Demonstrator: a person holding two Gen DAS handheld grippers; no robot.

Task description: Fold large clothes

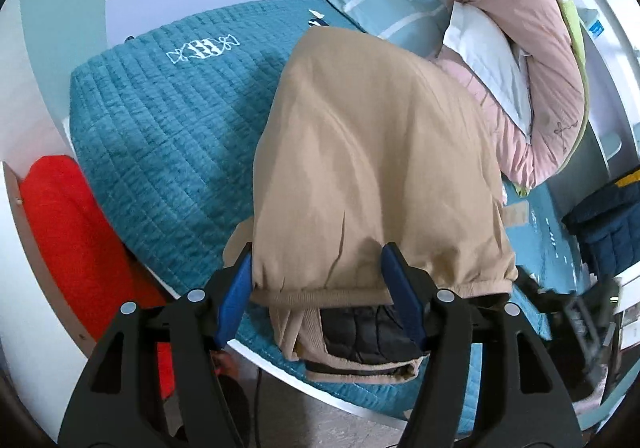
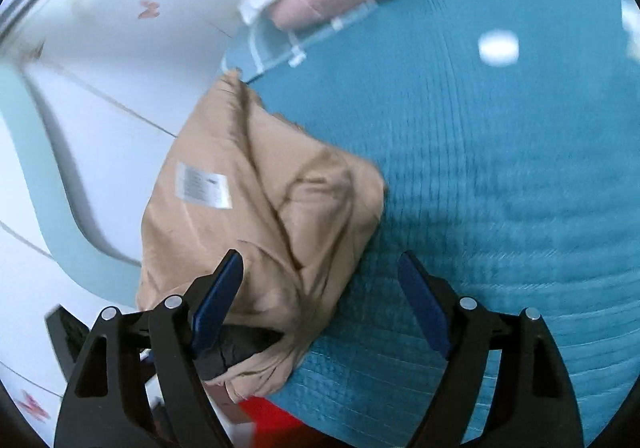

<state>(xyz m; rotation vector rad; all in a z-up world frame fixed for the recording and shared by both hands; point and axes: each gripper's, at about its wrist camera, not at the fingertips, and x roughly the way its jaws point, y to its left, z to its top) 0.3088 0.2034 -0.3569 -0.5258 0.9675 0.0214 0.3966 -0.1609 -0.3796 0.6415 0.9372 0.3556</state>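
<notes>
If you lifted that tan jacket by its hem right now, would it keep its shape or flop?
Probably flop: the tan jacket drapes in soft creases over the teal quilt. Its dark padded lining suggests some bulk, so likely light yet puffy. The left gripper straddles the elastic hem, which would probably bunch.

A home bedroom: a bed (image 1: 160, 136) under a teal quilt, striped pillow (image 1: 384, 8) and pink duvet (image 1: 552, 88) at its far end.
</notes>
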